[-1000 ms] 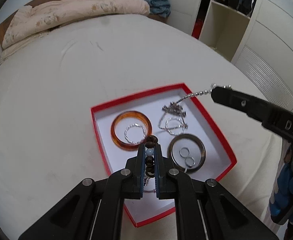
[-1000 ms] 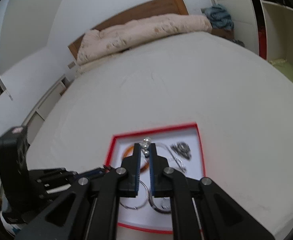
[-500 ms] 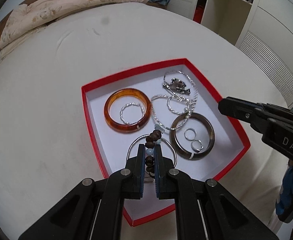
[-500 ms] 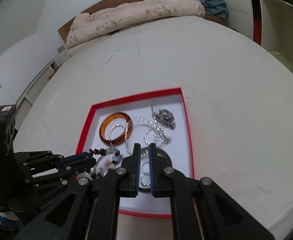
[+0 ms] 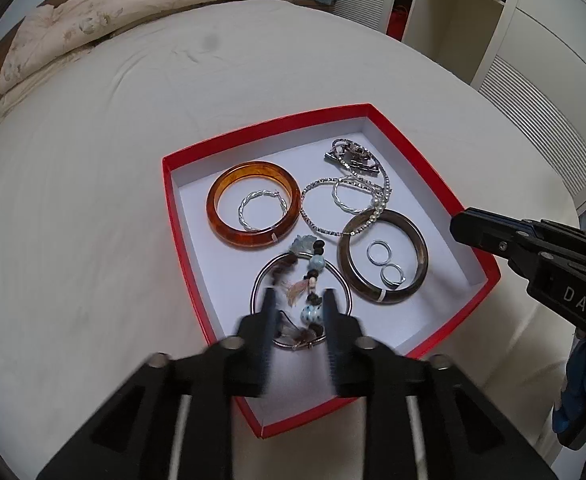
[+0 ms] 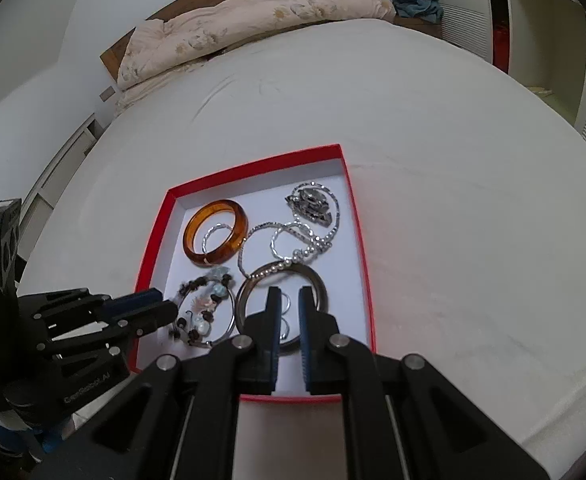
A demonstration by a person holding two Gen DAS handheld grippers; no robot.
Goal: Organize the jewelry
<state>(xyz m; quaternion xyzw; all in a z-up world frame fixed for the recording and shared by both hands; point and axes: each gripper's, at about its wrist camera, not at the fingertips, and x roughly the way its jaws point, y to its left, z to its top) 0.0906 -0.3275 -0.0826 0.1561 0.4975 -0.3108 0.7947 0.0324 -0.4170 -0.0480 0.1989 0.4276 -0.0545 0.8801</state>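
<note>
The red box (image 5: 473, 236) sits on the bed (image 5: 93, 160) with all the jewelry inside; the beaded bracelet (image 5: 311, 280) lies on a thin wire bangle (image 5: 259, 280) near the front wall, right under the left tongs (image 5: 297, 300), which are spread apart and empty; the right tongs (image 6: 289, 300) hover over the dark bangle (image 6: 321, 284), parted narrowly, gripping nothing. The beaded strand looks light, floppy and snag-prone; pinch it across a bead. The amber bangle (image 5: 253, 204) is likely stiff and slick; take its rim.
</note>
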